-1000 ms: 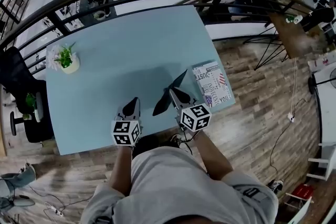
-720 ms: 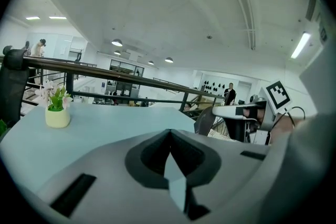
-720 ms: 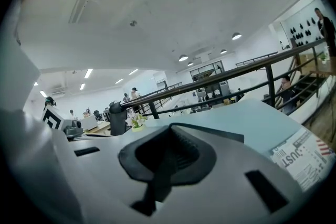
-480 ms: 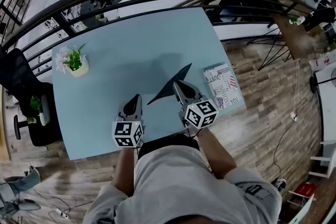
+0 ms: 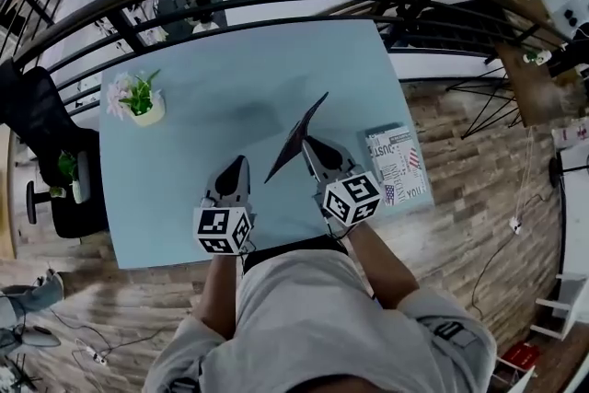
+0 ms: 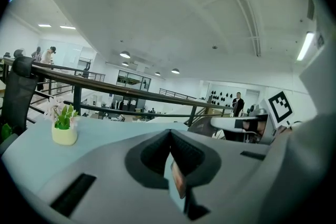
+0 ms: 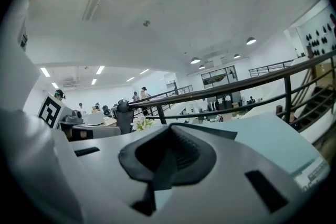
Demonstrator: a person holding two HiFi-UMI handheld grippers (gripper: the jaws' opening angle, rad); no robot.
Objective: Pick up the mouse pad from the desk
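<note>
As the right tongs (image 5: 309,144) grip it, the mouse pad (image 5: 294,138) stands tilted.

A person wears a light grey short-sleeved shirt (image 5: 304,317) at six o'clock. The left tongs (image 5: 240,161) and right tongs (image 5: 307,143) are pale grey, each carrying a black-and-white marker cube.

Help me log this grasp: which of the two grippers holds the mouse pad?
The right gripper: its fingers pinch the dark mouse pad by an edge, holding it tilted up from the desk. The left gripper hovers beside it, fingers shut on nothing.
</note>
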